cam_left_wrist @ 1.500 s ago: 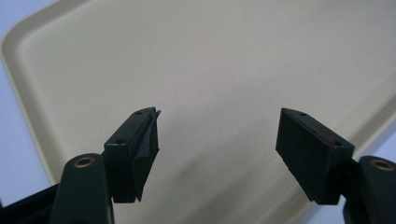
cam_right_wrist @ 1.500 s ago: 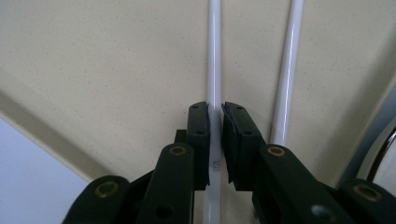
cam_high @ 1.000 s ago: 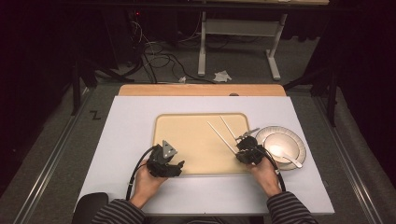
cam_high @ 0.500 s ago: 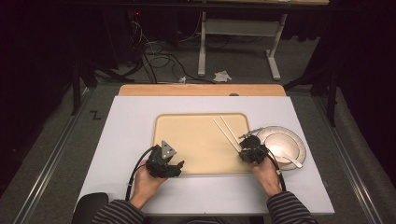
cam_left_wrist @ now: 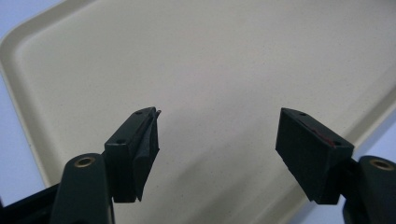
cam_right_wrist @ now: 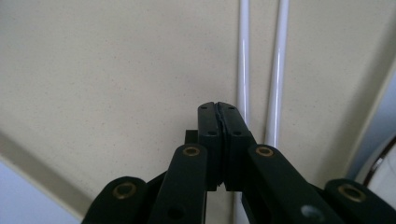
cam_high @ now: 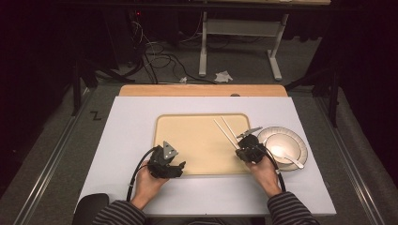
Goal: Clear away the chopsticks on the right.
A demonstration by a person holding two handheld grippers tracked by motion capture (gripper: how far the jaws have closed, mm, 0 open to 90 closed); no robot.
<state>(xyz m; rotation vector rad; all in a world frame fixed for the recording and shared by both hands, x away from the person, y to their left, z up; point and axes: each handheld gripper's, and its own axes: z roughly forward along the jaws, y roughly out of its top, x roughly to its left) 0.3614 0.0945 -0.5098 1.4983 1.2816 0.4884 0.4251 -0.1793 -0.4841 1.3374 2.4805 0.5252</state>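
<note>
Your right gripper (cam_right_wrist: pixel 218 108) has just closed its jaws on nothing, the chopsticks (cam_right_wrist: pixel 261 70) lying just beyond them on the tray (cam_high: pixel 197 140). Your left gripper (cam_left_wrist: pixel 217 135) is open over the tray's near-left part. Right of the tray, a plate (cam_high: pixel 300 152) holds a spoon (cam_high: pixel 286 156).

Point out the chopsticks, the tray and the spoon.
chopsticks (cam_right_wrist: pixel 243 65): right gripper view, shaft of the left stick.
tray (cam_high: pixel 197 140): high view, bare middle of its floor.
spoon (cam_high: pixel 283 154): high view, on its bowl, inside the dish.
</note>
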